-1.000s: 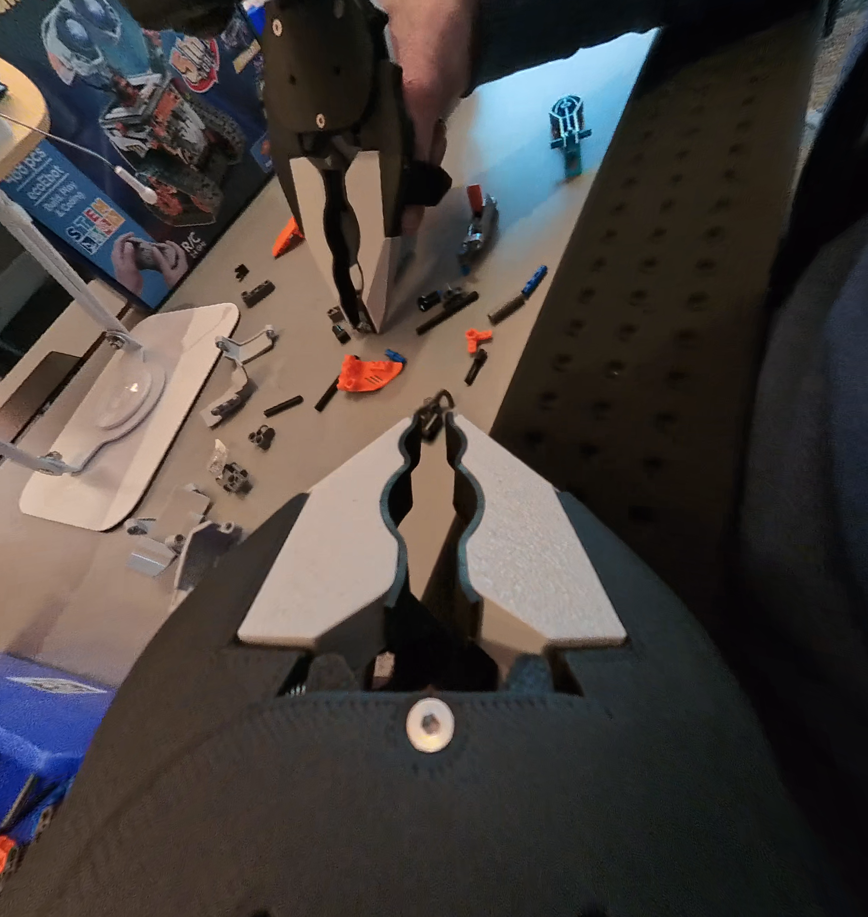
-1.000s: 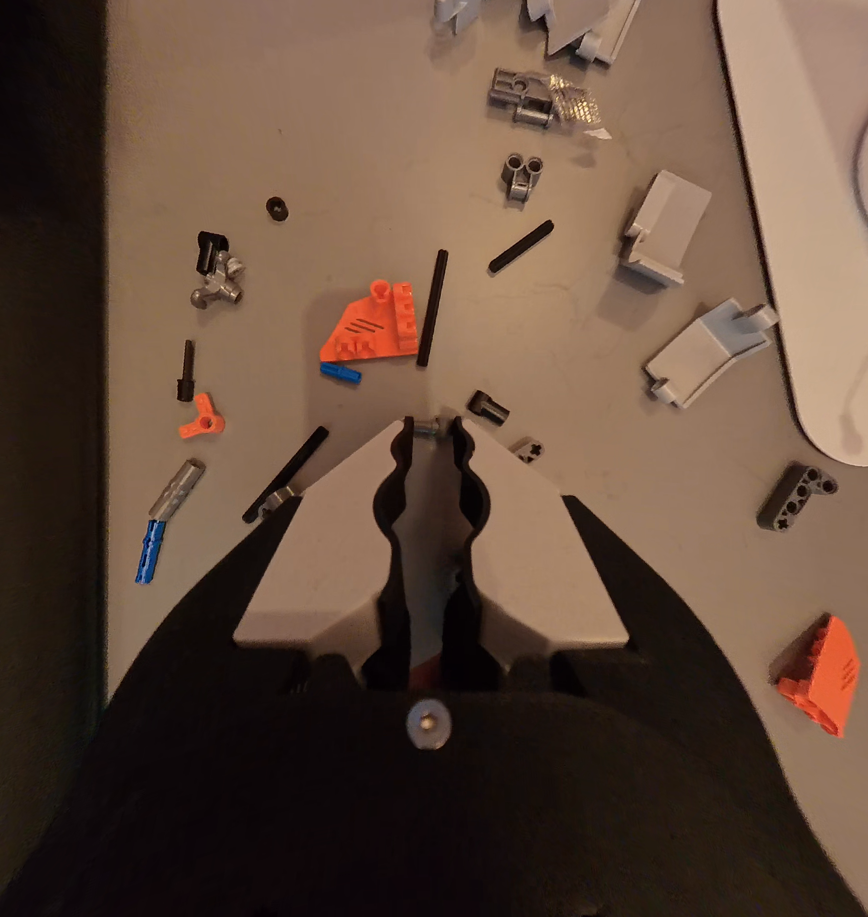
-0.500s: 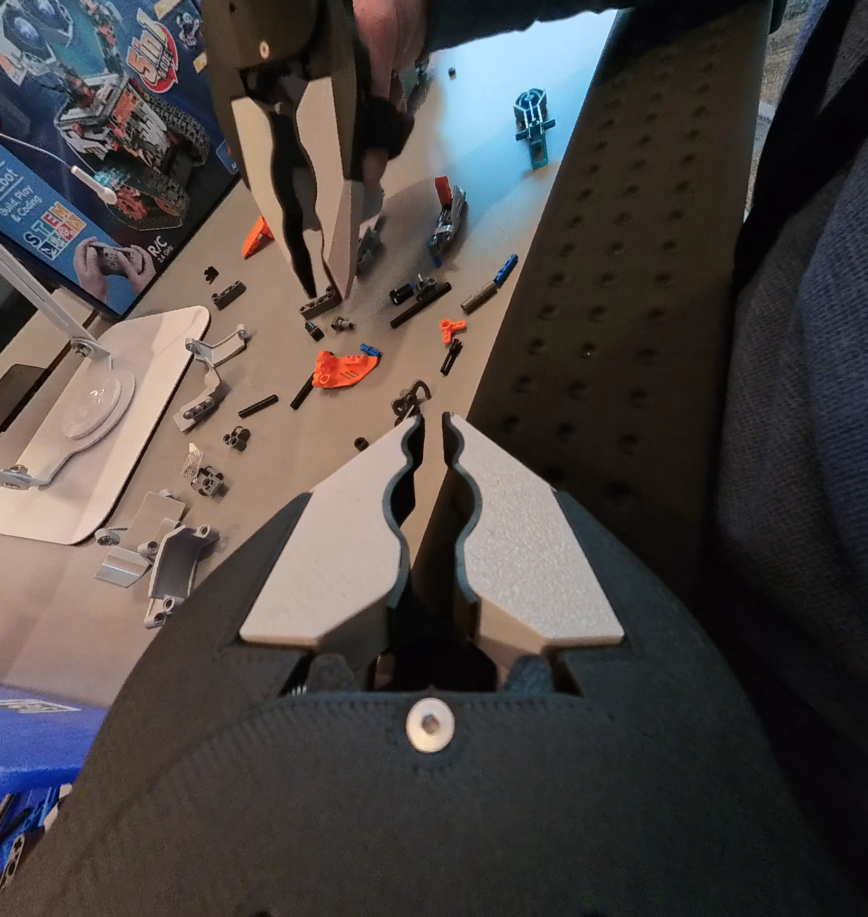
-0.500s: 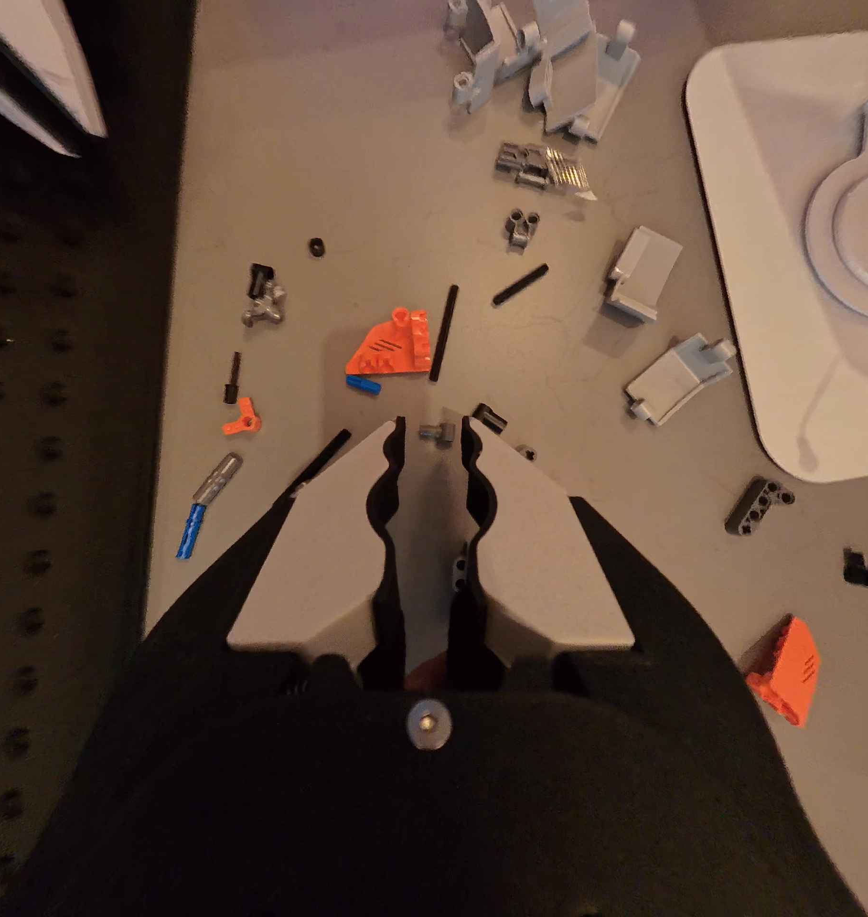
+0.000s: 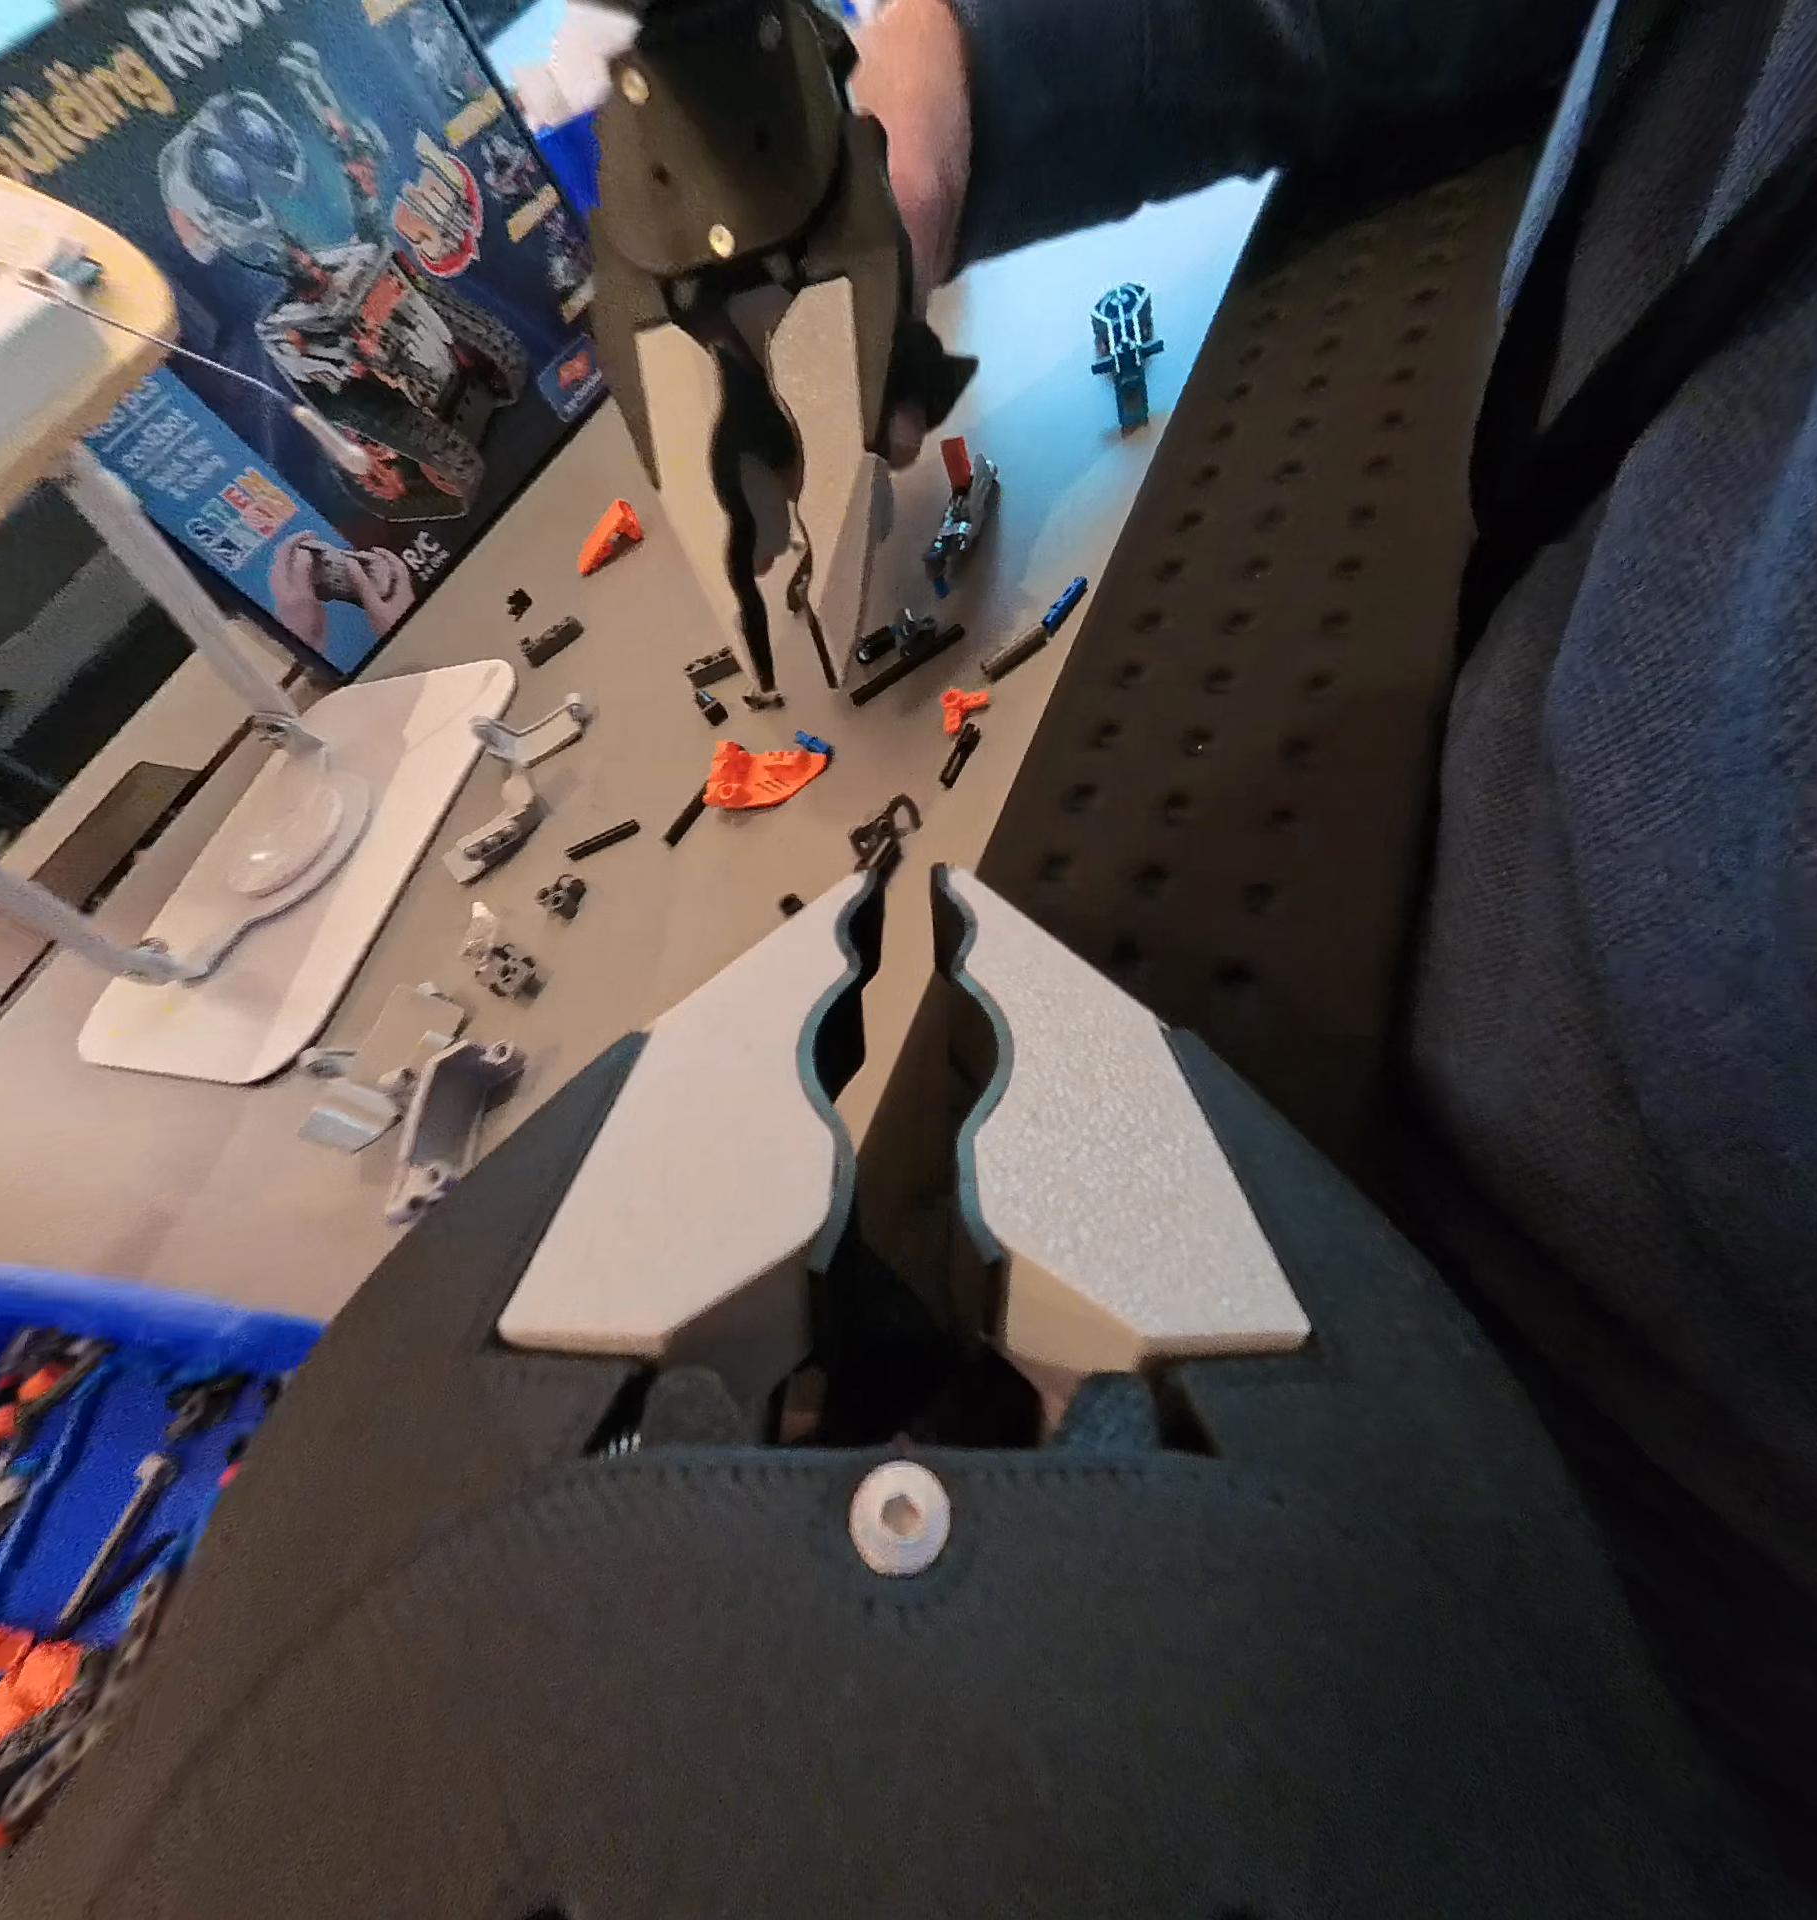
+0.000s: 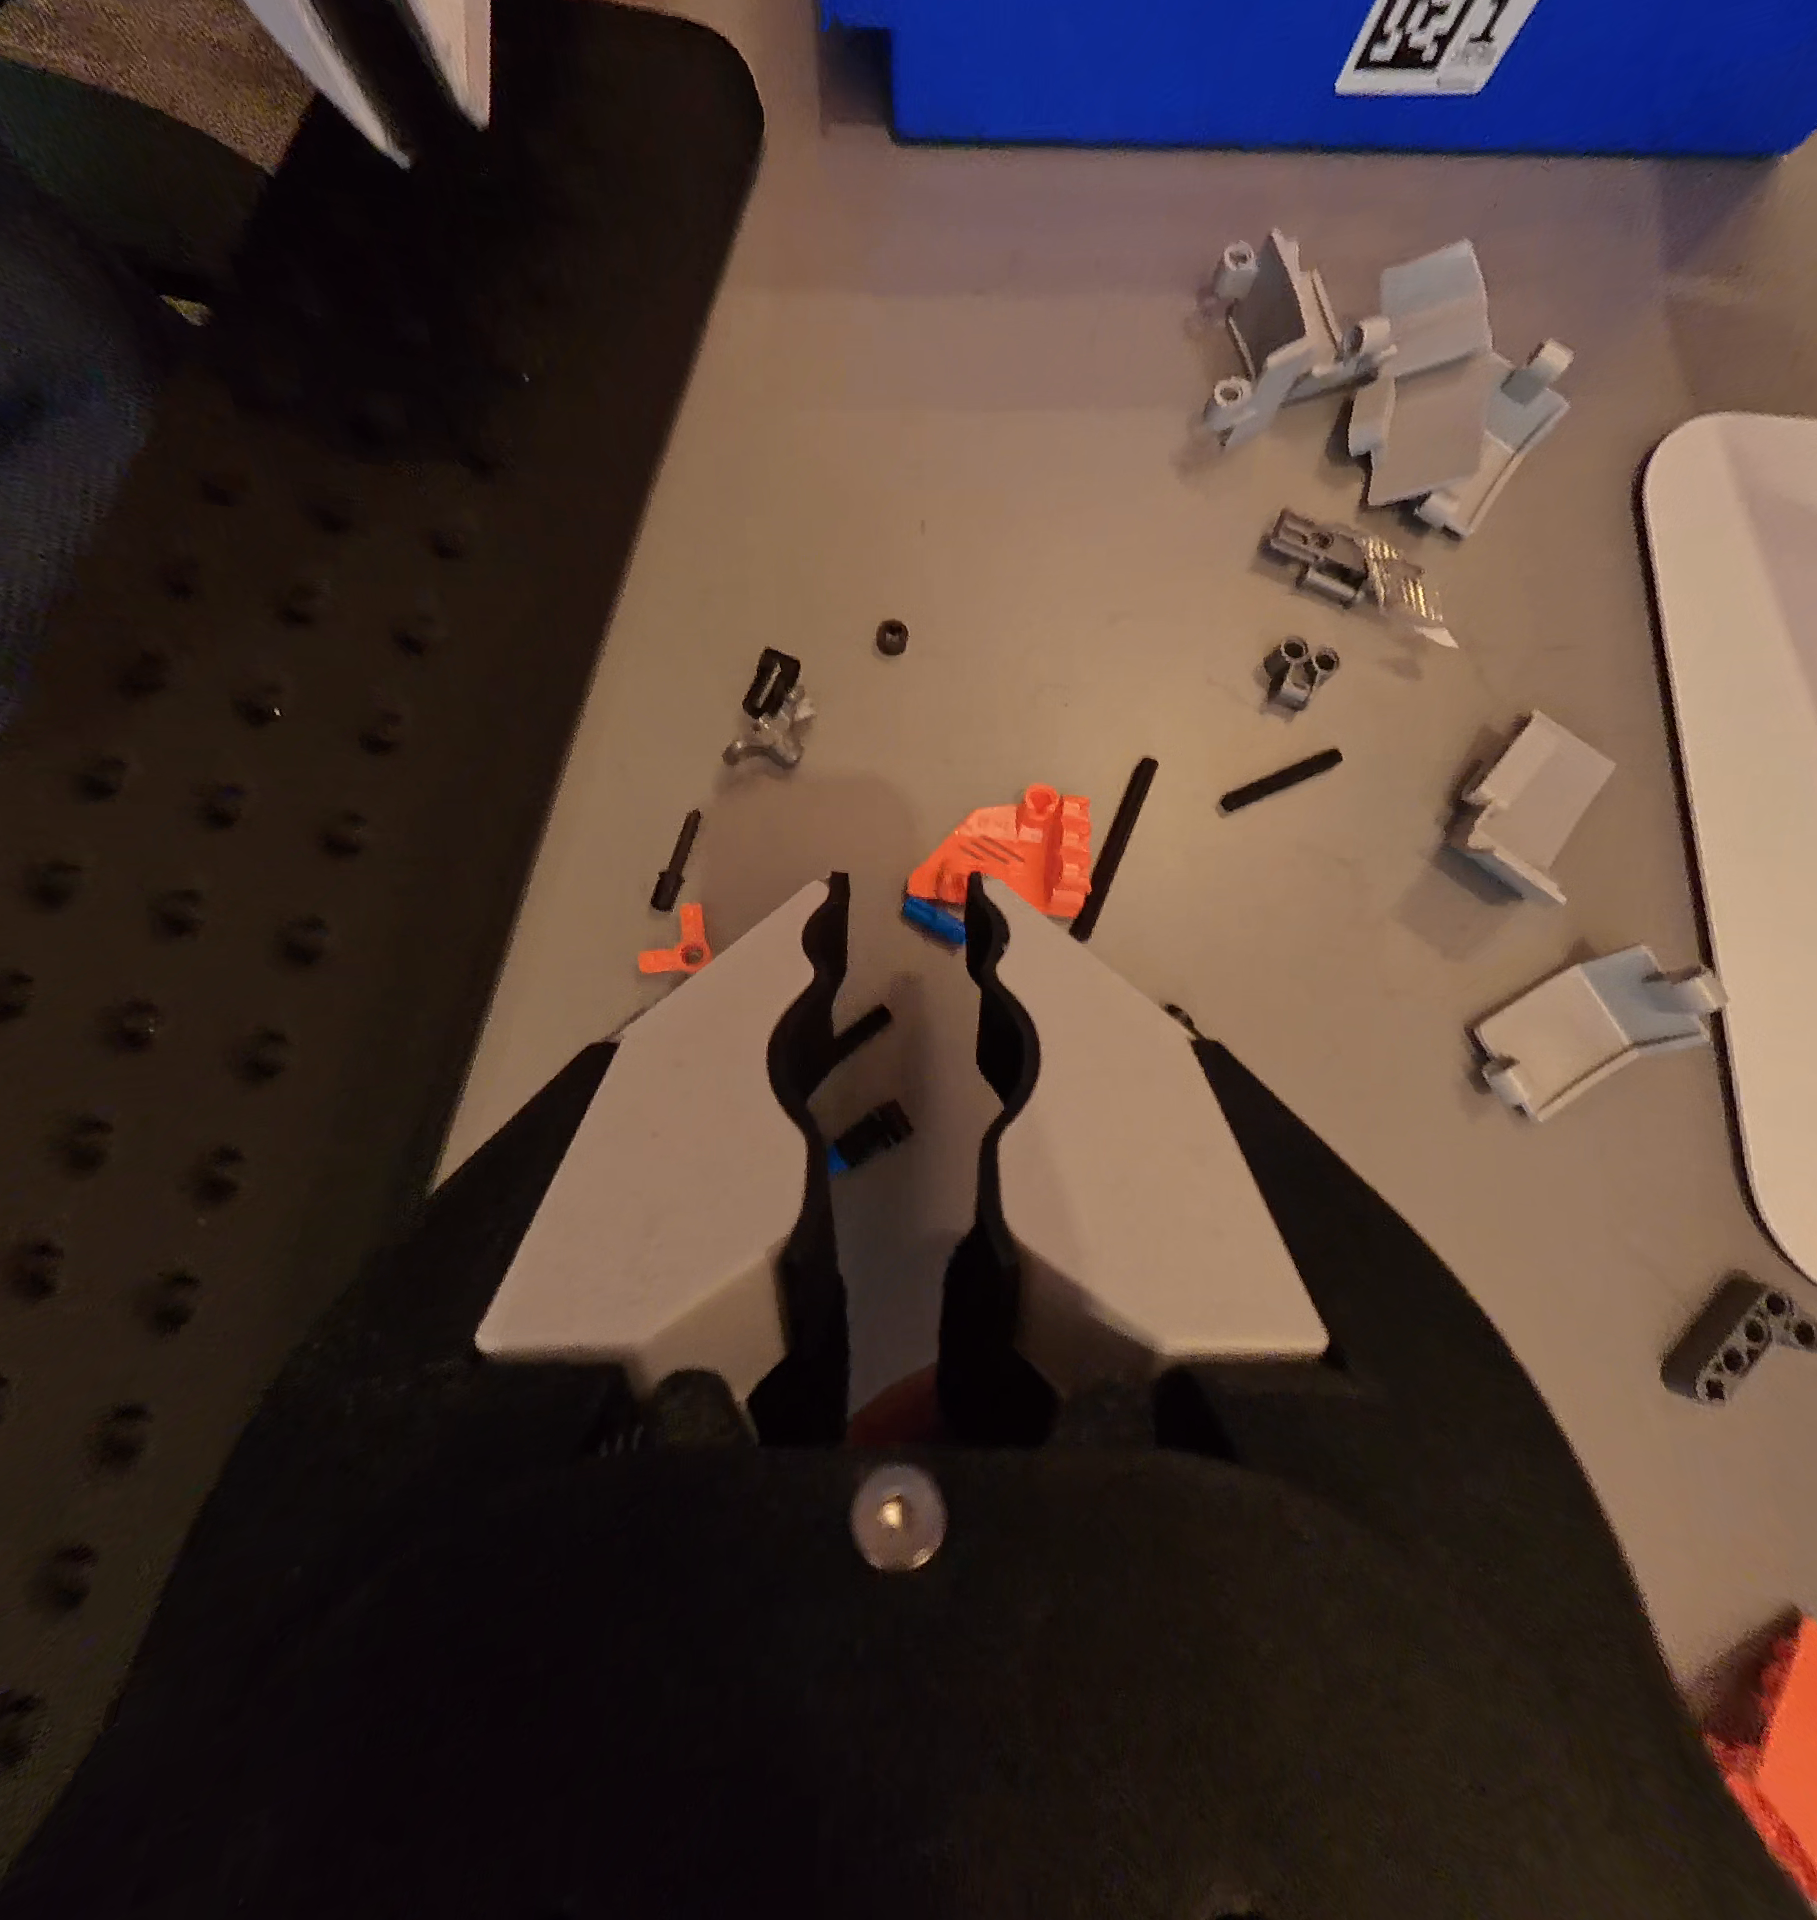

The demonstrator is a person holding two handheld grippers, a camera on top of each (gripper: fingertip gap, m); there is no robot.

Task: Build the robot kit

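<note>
My left gripper hovers low over the grey table near its front edge, open by a narrow gap with nothing between the pads. A small black and silver part lies on the table just beyond its tips. My right gripper is open and empty above the table. An orange panel and a blue pin lie just past its right fingertip. In the left wrist view the right gripper points down, with a small grey piece on the table at its tips.
A black perforated mat borders the table. Loose black axles, an orange connector and grey panels lie scattered. A white lamp base is at the right. A blue box is beyond it, and a printed toy box stands farther back. My right fingertips sit around 15 centimeters from my left ones.
My right gripper was shut on the small grey piece, then opened, left it on the table and lifted away. My left gripper shifted slightly and stays narrowly open and empty.
</note>
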